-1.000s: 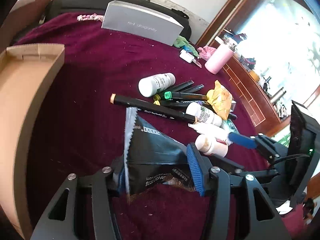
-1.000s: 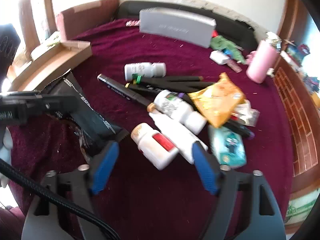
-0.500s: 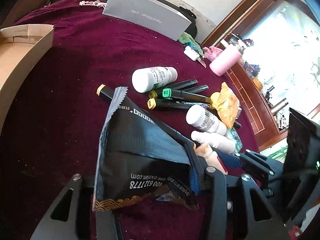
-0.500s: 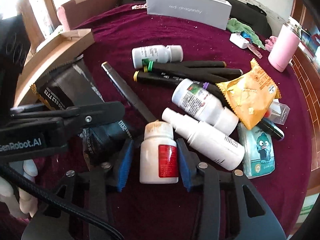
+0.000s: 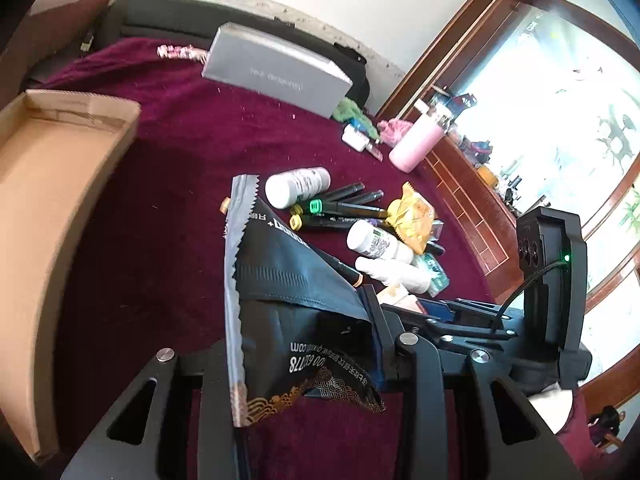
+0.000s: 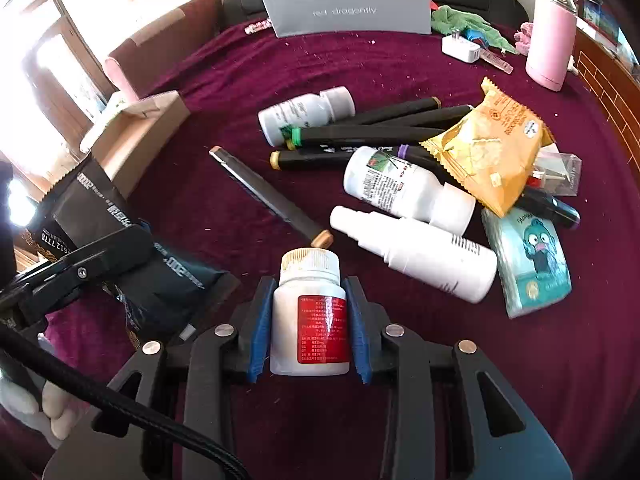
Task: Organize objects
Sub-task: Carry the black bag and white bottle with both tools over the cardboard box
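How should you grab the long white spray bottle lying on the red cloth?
Grip the white spray bottle across its wide round body, coming from above with one finger on each long side. It lies flat on the red cloth, and the narrow cap end would slip more easily.

Right tongs [image 6: 308,320] closing around bottle [image 6: 309,312]

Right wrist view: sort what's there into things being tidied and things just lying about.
Being tidied: red-label bottle between the closing right gripper; black packet in the closing left gripper; markers; spray bottle; yellow snack bag; cardboard box.

Lying about: pink cup; grey box; charger; green cloth.
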The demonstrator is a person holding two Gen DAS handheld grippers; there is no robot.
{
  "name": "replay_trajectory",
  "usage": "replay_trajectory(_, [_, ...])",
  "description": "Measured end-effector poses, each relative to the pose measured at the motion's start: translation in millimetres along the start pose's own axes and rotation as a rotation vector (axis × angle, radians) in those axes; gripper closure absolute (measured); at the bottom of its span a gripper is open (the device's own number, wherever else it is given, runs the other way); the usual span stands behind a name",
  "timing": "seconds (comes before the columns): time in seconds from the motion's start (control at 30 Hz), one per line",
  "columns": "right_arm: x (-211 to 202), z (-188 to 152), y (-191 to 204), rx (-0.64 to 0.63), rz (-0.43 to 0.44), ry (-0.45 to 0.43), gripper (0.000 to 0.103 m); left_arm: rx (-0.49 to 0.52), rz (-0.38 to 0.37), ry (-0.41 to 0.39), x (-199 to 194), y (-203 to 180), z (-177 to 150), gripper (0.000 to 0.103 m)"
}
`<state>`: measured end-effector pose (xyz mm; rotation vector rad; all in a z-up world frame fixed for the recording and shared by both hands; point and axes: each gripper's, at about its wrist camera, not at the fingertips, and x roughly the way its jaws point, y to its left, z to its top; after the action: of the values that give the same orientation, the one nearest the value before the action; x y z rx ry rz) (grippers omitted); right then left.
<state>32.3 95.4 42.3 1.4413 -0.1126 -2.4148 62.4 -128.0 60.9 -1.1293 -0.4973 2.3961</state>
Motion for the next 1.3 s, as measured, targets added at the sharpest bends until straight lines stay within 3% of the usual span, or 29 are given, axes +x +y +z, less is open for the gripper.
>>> replay_trajectory(0.2, [-29,0,24,0.003,0.085,-0.032,0.071,0.014,0.023,-0.073,-55,7,3,0.073])
replay_trajectory(0.37, [-50,15,62,-0.007,0.217,-0.052,0.071,0.038,0.073,-0.138,-108,18,20,0.073])
replay_trajectory(0.5, [-51,34,99,0.001,0.338,-0.052,0.070,0.060,0.134,-0.176,-138,34,40,0.073])
replay_trajectory(0.63, [-37,57,135,0.005,0.398,-0.044,0.070,0.087,0.204,-0.200,-151,52,60,0.073])
replay_trajectory(0.9, [19,103,177,0.081,0.410,0.018,0.070,0.085,0.324,-0.122,-127,113,101,0.073])
replay_trajectory(1.3, [96,153,186,0.168,0.347,0.081,0.070,0.076,0.362,0.040,-64,178,128,0.073])
